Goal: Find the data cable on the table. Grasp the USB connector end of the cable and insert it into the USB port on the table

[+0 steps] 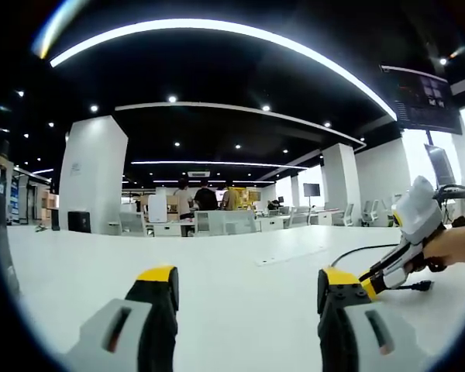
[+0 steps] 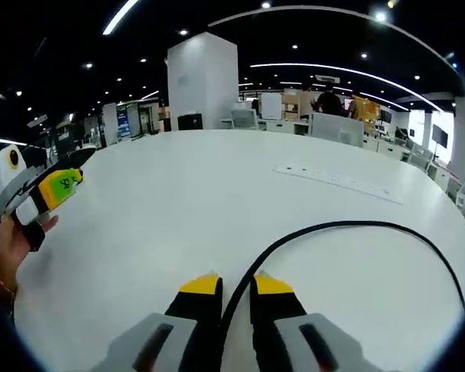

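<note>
Two jaws of your right gripper (image 2: 236, 285) pinch the black data cable (image 2: 349, 225) on its cord, not its plug (image 1: 425, 287). Your left gripper (image 1: 248, 279) is spread wide. The loose plug could flop and miss the port strip (image 2: 337, 182) at one o'clock.

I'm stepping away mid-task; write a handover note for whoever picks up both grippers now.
Left gripper: open, empty, over the white table.
Right gripper: shut on the black cable, which runs between its jaws and loops away to the right.
White strip lies further ahead on the table; ports too small to see.
Done: cable found and gripped; what looks like its connector end pokes out beside the right gripper.
To do: bring the connector end to the strip and insert it.
</note>
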`<action>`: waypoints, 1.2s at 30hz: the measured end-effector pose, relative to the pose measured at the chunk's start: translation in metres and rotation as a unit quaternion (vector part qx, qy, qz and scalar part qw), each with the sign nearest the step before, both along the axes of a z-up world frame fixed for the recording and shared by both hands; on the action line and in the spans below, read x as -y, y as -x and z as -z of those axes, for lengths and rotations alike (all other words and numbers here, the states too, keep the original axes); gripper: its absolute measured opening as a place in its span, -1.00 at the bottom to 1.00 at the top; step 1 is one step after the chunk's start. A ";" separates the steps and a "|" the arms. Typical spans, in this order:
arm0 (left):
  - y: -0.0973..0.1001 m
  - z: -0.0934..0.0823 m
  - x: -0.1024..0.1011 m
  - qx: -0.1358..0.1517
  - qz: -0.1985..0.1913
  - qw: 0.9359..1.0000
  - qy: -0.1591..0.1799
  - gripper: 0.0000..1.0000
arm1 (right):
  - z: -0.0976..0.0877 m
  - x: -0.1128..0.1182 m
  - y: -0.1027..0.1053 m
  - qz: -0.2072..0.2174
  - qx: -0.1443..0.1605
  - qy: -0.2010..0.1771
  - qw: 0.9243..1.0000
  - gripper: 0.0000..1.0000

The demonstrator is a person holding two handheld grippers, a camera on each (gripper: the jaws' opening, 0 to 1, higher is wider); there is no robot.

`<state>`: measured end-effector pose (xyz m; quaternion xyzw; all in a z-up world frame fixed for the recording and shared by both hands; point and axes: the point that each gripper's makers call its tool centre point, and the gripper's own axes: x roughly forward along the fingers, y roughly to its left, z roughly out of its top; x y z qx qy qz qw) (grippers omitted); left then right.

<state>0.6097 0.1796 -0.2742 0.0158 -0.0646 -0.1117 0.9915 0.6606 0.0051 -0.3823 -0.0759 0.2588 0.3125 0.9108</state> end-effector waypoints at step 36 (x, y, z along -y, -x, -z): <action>-0.006 0.013 0.032 -0.022 0.048 0.999 -0.006 0.46 | -0.091 0.026 -0.011 0.058 0.008 -0.282 0.958 -0.88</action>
